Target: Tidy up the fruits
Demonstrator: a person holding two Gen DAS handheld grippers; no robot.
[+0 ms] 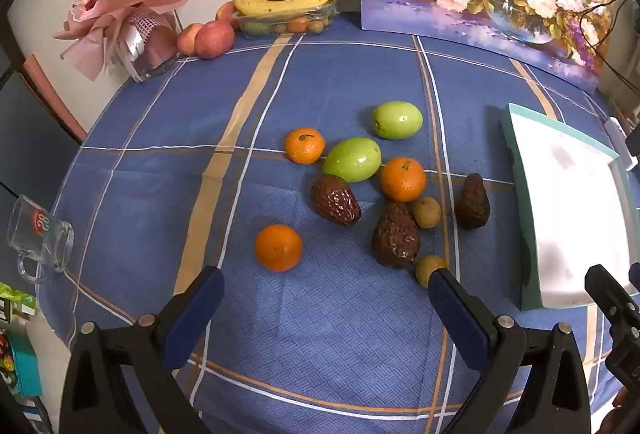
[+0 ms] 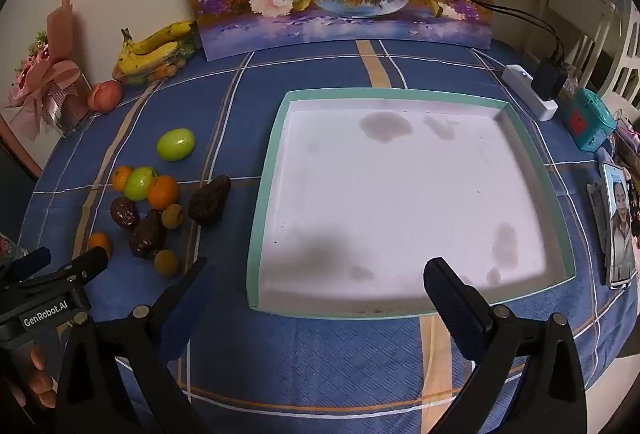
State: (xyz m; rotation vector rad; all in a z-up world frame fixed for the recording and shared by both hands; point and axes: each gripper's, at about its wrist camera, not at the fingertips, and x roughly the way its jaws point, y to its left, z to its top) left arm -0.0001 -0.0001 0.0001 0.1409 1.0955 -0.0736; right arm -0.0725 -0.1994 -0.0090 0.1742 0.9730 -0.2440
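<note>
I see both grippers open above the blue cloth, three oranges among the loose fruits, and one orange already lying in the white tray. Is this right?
Not quite: the white tray holds no fruit; the right wrist view shows only stains inside. All three oranges lie on the blue cloth. The left gripper and right gripper are open.

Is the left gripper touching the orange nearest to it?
Apart. In the left wrist view the left gripper hangs open, and blue tablecloth shows between its left fingertip and the orange.
</note>
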